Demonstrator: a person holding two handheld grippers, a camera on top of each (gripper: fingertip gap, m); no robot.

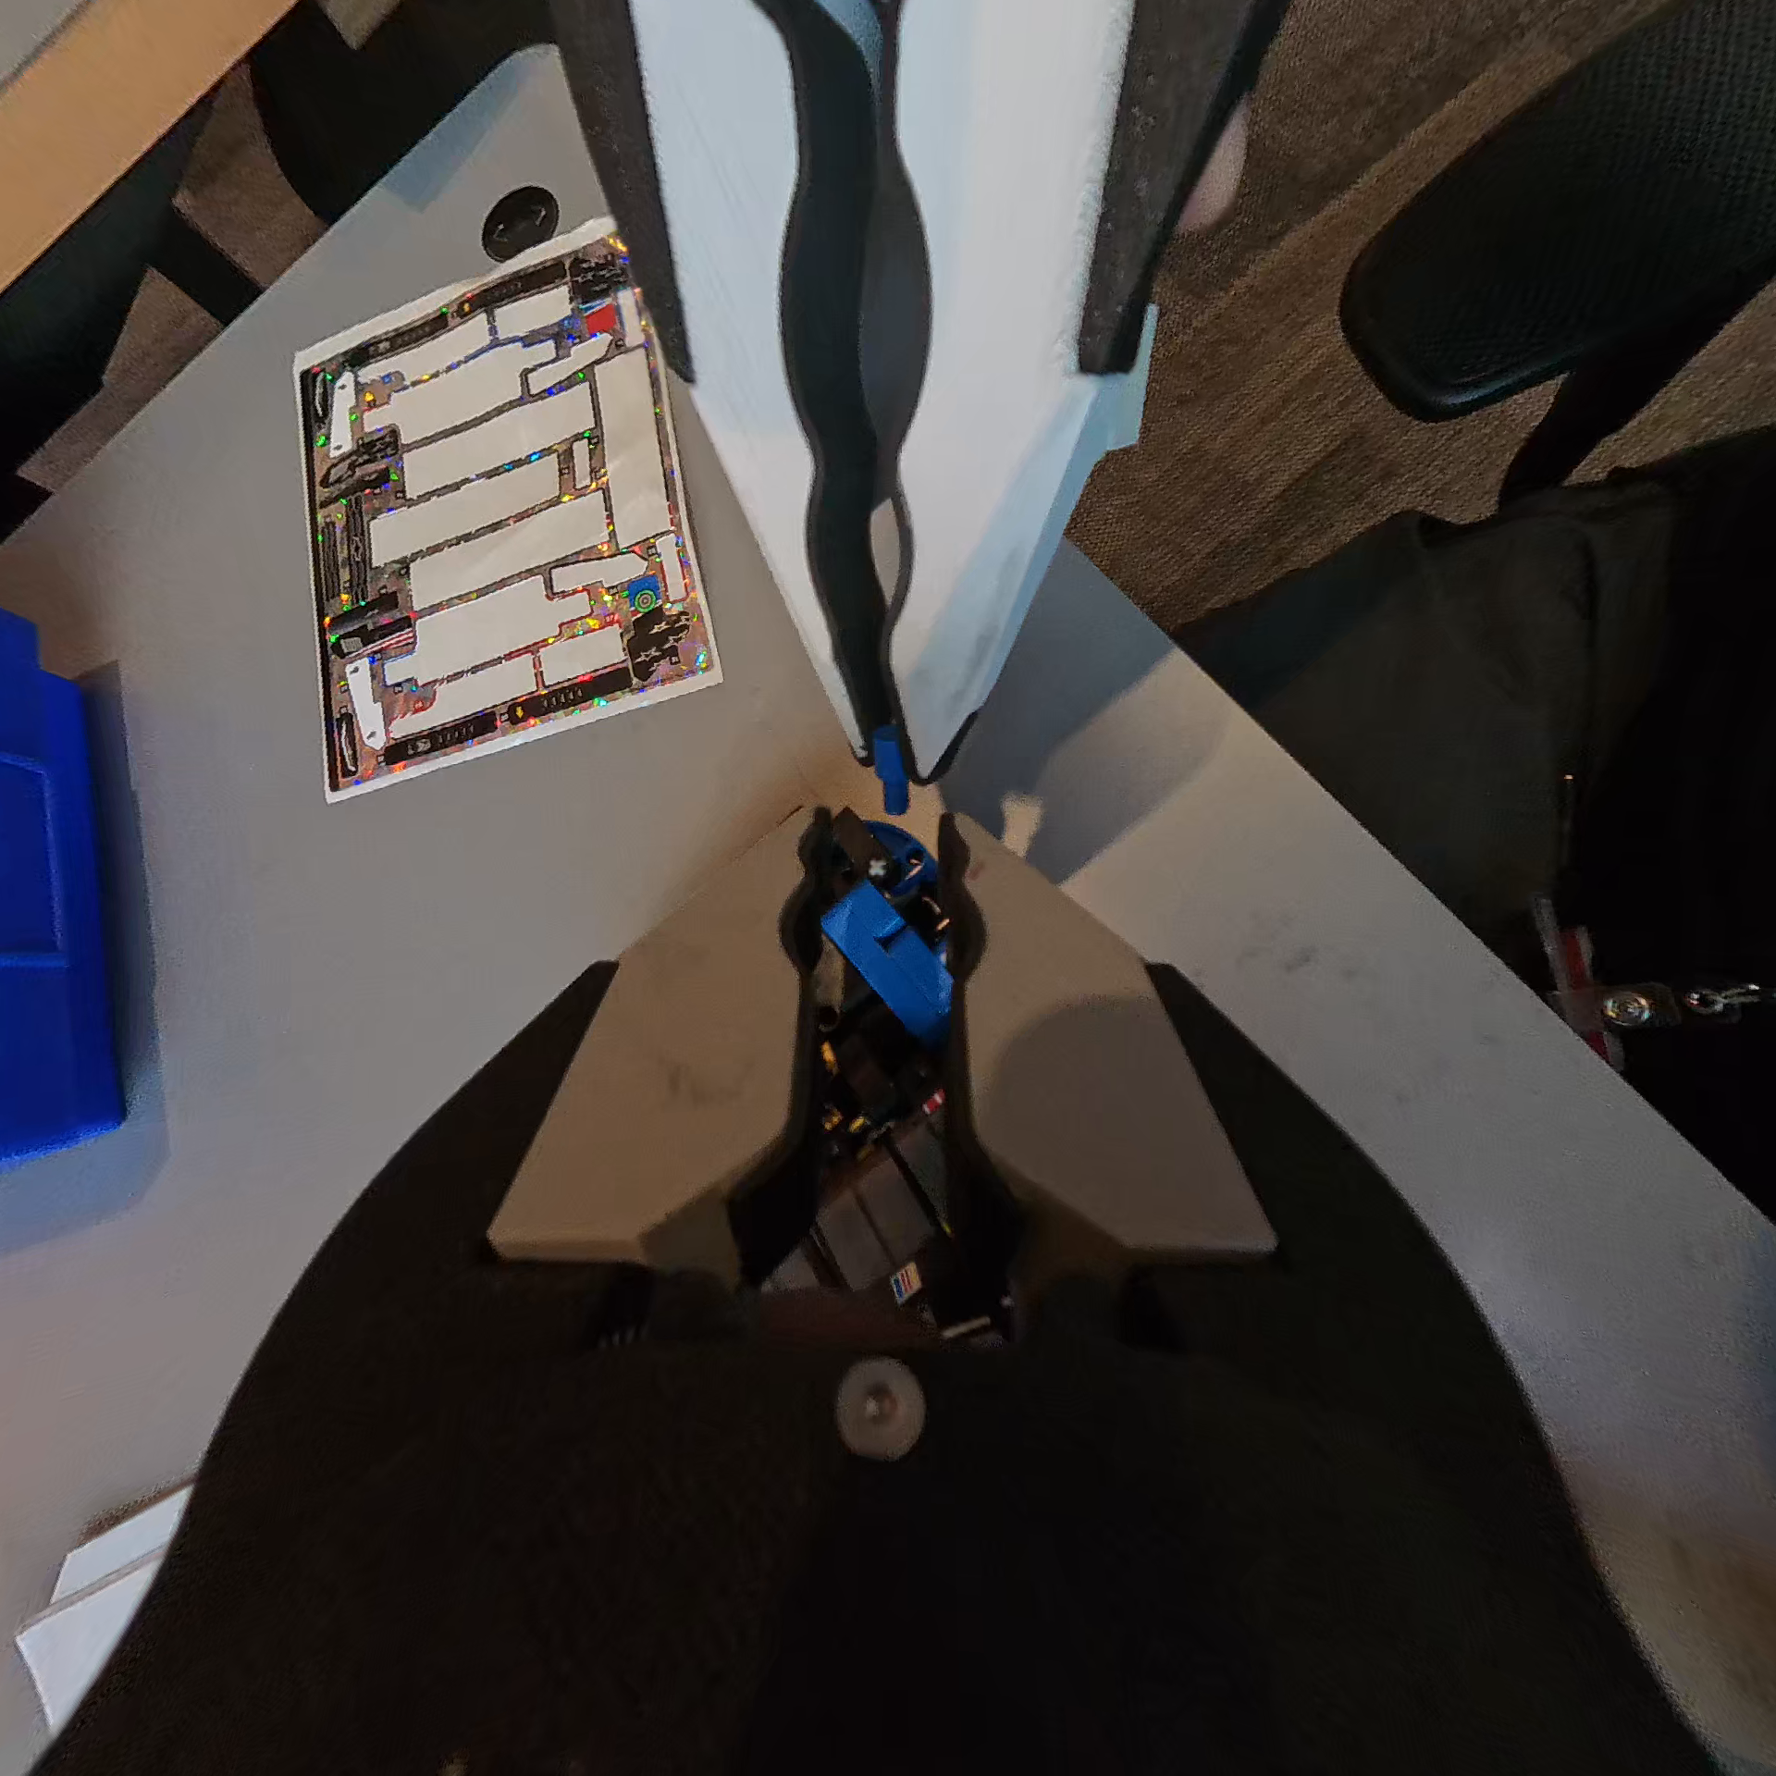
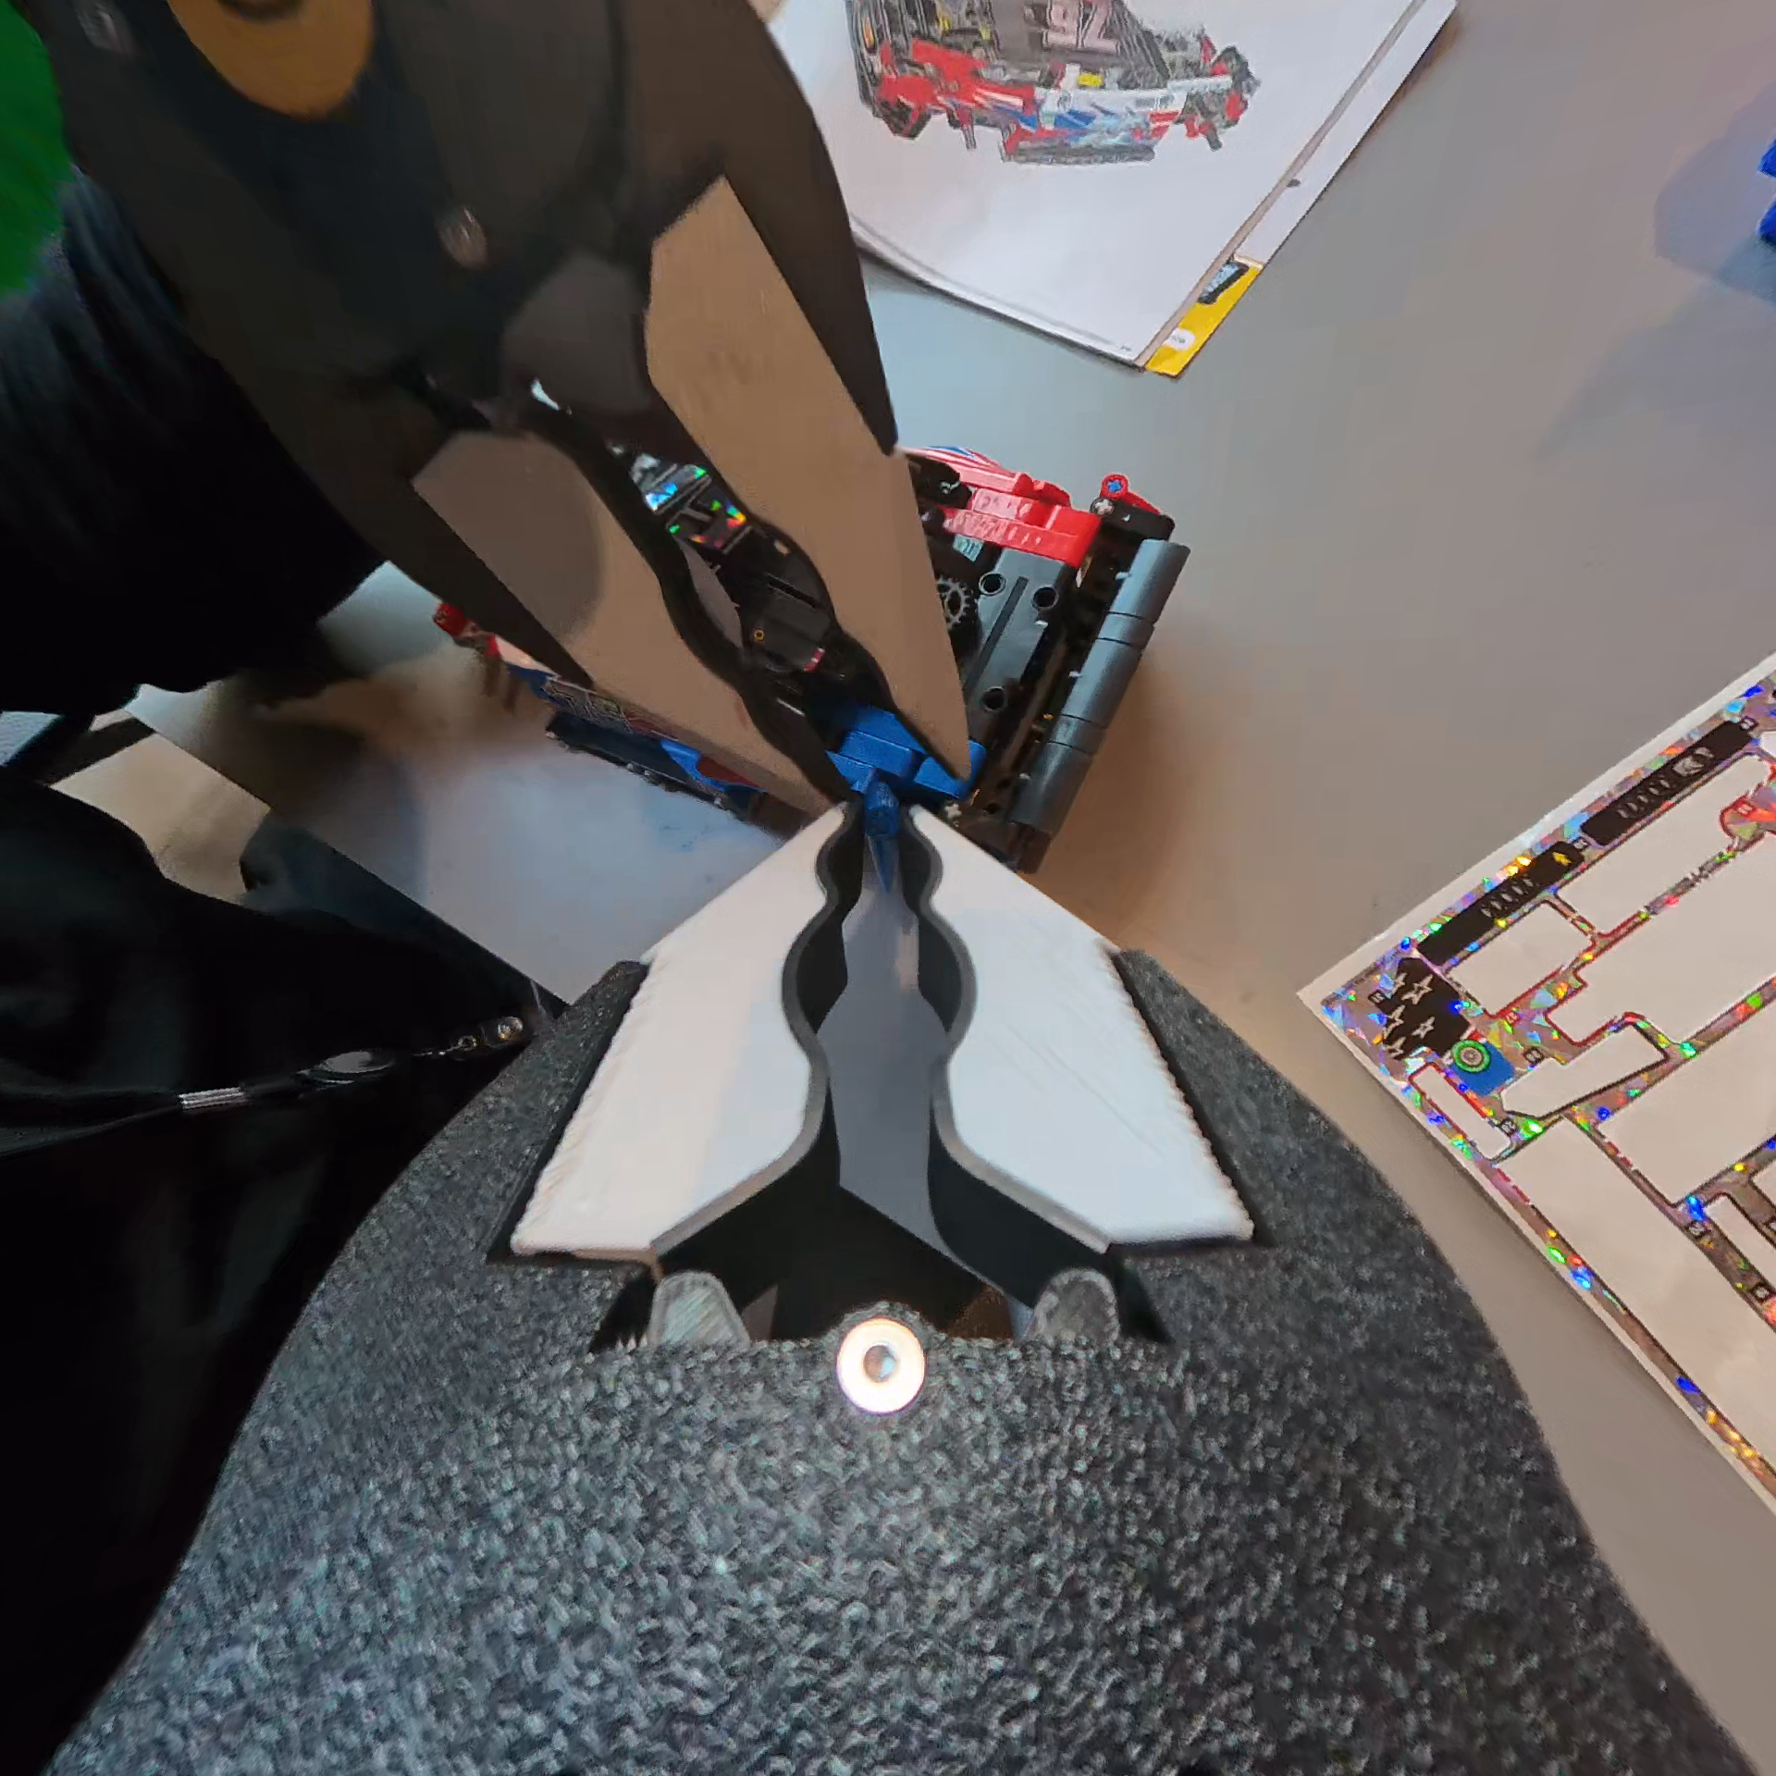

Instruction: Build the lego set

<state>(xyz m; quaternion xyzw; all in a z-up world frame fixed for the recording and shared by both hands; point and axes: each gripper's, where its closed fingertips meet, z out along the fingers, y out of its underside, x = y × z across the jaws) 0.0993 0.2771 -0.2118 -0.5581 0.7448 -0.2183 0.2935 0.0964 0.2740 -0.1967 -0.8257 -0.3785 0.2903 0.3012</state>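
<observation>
At the centre of both views the left gripper (image 1: 879, 865) is clamped on the lego car (image 2: 1048, 615), while the right gripper (image 2: 879, 817) pinches a blue pin (image 1: 890, 764) just above the car's blue part (image 1: 889, 951). The pin is held only by its end, so a slightly tilted push may twist it out of the tips or miss the hole.

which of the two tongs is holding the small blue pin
The right tongs, the pair with white fingers, pinch the small blue pin at their tips. The left tongs, with tan fingers, instead clamp the lego car around its blue part.

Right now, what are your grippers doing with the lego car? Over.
Left hand-held gripper shut on lego car. Right hand-held gripper shut on blue pin, tip at car's blue part. Nothing between them.
</observation>
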